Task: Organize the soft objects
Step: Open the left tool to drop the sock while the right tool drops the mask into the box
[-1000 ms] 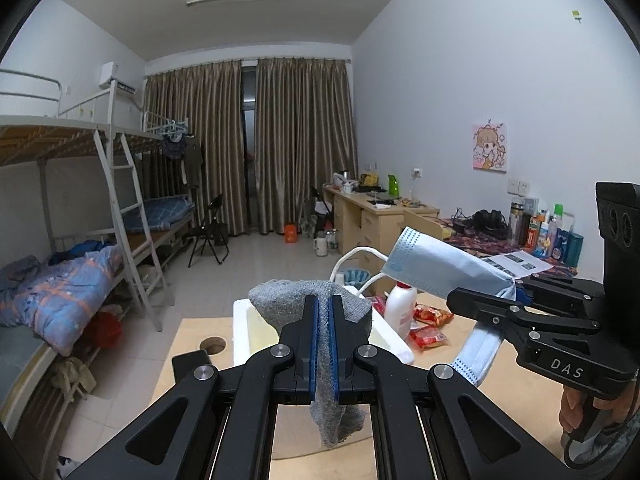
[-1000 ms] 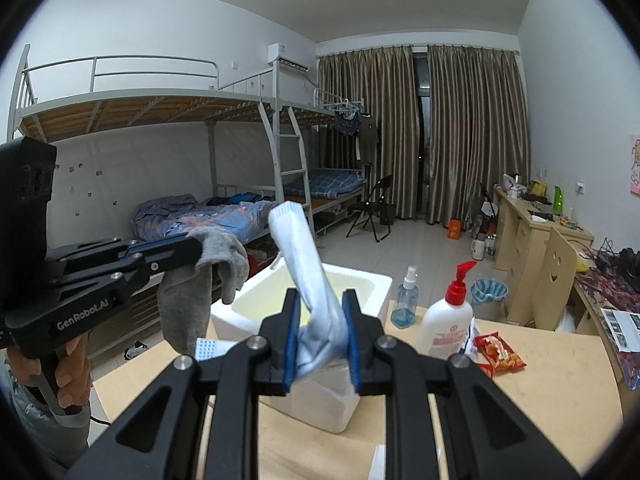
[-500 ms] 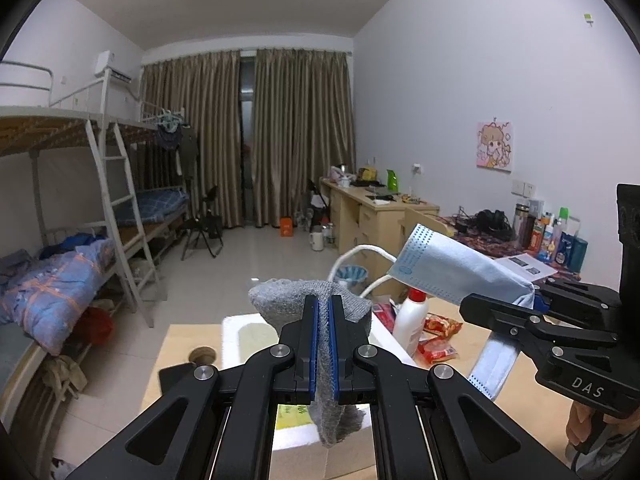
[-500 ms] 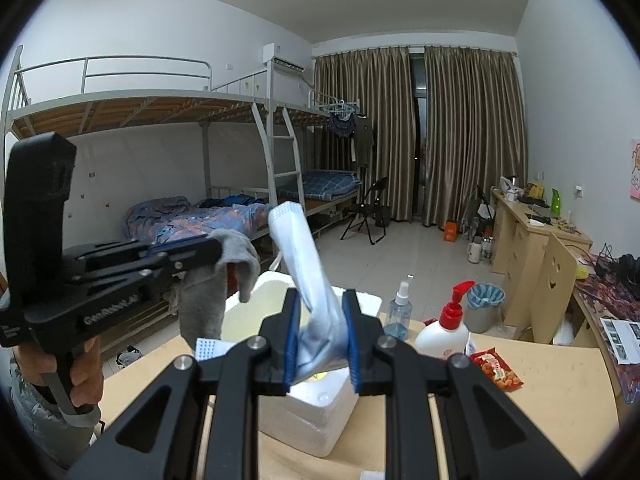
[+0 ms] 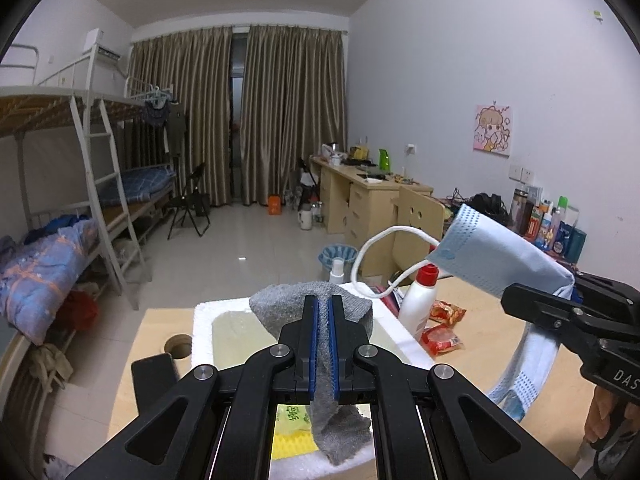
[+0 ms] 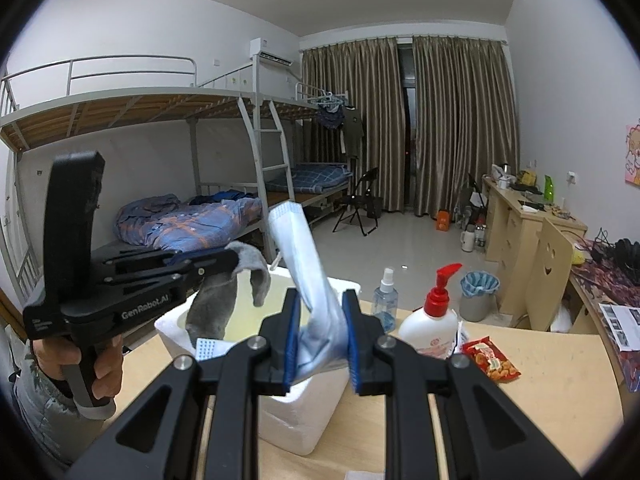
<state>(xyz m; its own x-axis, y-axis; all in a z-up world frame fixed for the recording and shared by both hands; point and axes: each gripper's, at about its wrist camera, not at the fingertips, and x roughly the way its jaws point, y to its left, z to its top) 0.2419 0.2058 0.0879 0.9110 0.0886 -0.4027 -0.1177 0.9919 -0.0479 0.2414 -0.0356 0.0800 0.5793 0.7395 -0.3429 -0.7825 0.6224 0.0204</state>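
My left gripper [image 5: 324, 312] is shut on a grey sock [image 5: 280, 304] that hangs over the white foam box [image 5: 202, 314]. The sock also shows in the right wrist view [image 6: 216, 304], dangling into the box [image 6: 304, 420]. My right gripper [image 6: 320, 312] is shut on a light blue face mask [image 6: 298, 248] held above the box's near right side. In the left wrist view the mask [image 5: 500, 260] sticks up from the right gripper [image 5: 520, 300], its white ear loop [image 5: 376, 248] hanging free.
On the wooden table [image 6: 540, 400] stand a white pump bottle with a red top [image 6: 430, 324], a clear spray bottle [image 6: 386, 300] and red snack packets [image 6: 490, 360]. A yellow packet [image 5: 292, 428] lies inside the box. A round hole [image 5: 178, 346] is in the table's left part.
Both grippers have moved closer over the foam box, still holding the sock and the mask. The box now sits lower and nearer in both views.
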